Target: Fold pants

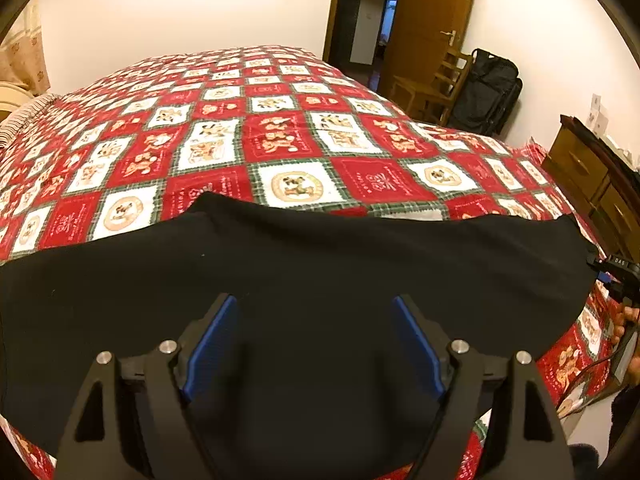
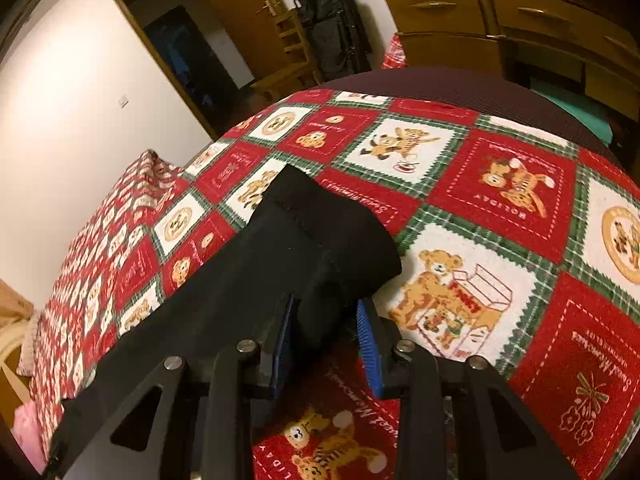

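Black pants point(image 1: 320, 248) lie spread across the near side of the bed, over the red teddy-bear quilt point(image 1: 280, 140). My left gripper point(image 1: 314, 300) hovers over the middle of the cloth, its blue pads wide apart and open, with nothing pinched. In the right wrist view one end of the pants point(image 2: 280, 248) lies on the quilt point(image 2: 480, 200) with its hem pointing away. My right gripper point(image 2: 325, 300) is shut on a bunched fold at that end, and black cloth fills the gap between the pads. A hand point(image 1: 628, 320) holds the right tool at the pants' right end.
A wooden dresser point(image 1: 592, 176) point(image 2: 460, 20) stands close to the bed's right side. Beyond the bed are a wooden chair point(image 1: 436, 84), a black bag point(image 1: 488, 92) and an open door point(image 1: 432, 20). Something pink point(image 2: 28, 432) lies at the bed's far left.
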The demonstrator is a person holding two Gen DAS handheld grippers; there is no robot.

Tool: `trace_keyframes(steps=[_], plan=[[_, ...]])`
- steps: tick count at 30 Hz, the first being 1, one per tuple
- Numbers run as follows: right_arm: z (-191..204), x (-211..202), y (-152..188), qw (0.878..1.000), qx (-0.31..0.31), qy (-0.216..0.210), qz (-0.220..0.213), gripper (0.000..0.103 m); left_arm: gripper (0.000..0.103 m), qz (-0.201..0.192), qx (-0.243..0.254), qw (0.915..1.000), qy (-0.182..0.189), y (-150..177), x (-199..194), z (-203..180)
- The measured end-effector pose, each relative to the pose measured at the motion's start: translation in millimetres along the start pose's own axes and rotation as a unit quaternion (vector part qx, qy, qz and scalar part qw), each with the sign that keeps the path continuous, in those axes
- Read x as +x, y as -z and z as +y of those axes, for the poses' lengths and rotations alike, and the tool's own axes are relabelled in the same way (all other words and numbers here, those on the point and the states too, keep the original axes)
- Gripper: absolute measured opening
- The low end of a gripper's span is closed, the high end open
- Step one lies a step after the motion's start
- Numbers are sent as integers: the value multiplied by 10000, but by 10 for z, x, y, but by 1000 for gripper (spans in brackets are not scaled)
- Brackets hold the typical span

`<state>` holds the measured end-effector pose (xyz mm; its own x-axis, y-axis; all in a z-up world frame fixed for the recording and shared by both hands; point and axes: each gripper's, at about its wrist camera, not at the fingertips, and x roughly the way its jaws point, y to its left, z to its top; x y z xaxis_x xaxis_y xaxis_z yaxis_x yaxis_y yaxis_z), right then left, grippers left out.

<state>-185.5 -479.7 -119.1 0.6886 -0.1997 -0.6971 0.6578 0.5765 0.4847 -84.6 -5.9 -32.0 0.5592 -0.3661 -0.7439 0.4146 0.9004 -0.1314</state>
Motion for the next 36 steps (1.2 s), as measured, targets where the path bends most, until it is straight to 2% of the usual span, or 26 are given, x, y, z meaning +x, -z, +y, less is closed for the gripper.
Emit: trace_keyframes(steps=[3,6,9,13,16,17,19,21,23,24,30,33,36], plan=[[118,-11,7,9995,-320,44,42,9,82,-12,26,9999,-131,18,-18,47],[456,-293,-18,9967,-651,-418,-230,9,82,-73,87,9994,-326,31,-60,112],[988,-558,40,9874,-1261,-887,-365,9,82,-105,-2,9991,-410,22,-83,200],[1893,-757,423,9617,-2273,-1490,-363,9,82,-194,-160,9985,-490,17,-155,334],[2543,-727,1053,9295,-3164,-1863,-352,9,82,-274,-299,9975,-577,23,-217,445],[2767,-657,1394,9125,-3573,-1978,-251,9,82,-282,-354,9972,-590,34,-232,486],[2979,-533,1883,8894,-4063,-2097,-23,9,82,-263,-391,9968,-650,58,-241,542],[3107,-424,2354,8640,-4561,-2121,202,9,82,-250,-381,9961,-751,95,-255,591],[3127,-391,2670,8436,-4949,-2080,123,9,82,-254,-367,9958,-802,135,-270,643],[3129,-396,2738,8375,-5070,-2036,26,9,82,-258,-371,9956,-815,145,-273,661],[3217,-517,2678,8284,-5198,-2011,-566,9,82,-279,-622,9936,-901,162,-296,842],[3248,-681,2690,8185,-5239,-2132,-1011,9,82,-338,-697,9922,-979,159,-344,923],[3204,-838,2635,8150,-5131,-2312,-1378,9,82,-358,-783,9915,-975,172,-366,988]])
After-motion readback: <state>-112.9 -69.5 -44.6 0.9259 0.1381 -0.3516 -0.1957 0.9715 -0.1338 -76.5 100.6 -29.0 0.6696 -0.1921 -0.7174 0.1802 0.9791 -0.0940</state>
